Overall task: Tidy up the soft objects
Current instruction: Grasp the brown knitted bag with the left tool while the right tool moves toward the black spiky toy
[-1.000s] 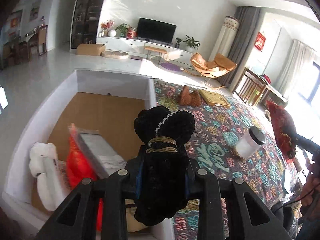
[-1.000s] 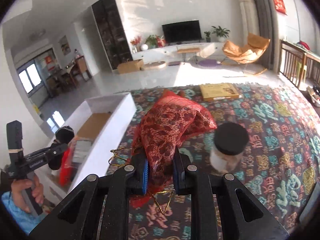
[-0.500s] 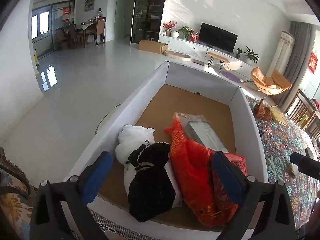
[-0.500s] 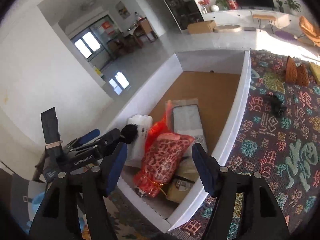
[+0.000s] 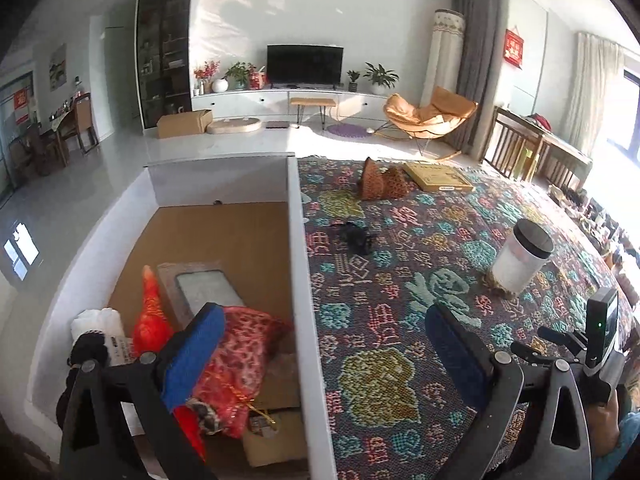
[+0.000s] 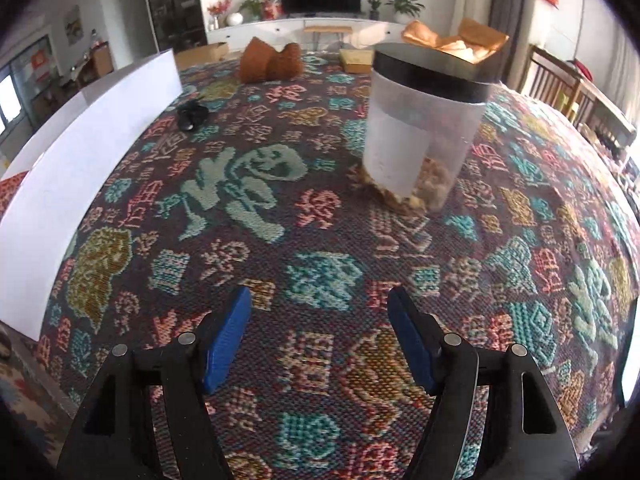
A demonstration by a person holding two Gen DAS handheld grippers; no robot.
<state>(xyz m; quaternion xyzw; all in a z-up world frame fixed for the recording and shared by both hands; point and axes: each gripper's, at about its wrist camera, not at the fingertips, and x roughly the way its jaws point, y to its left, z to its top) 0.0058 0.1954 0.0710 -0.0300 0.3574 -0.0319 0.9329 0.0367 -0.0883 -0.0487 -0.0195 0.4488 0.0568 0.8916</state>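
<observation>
The red mesh pouch lies in the white box at lower left, beside a counter under a patterned cloth. Both hand-held grippers, left and right, gape empty. A TV stands beyond; no writing is legible.

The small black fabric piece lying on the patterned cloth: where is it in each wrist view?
Left wrist: small black fabric piece, centre, just right of the white box wall.
Right wrist: upper left, beside the same wall.
Shared landmark: black-lidded jar.
</observation>
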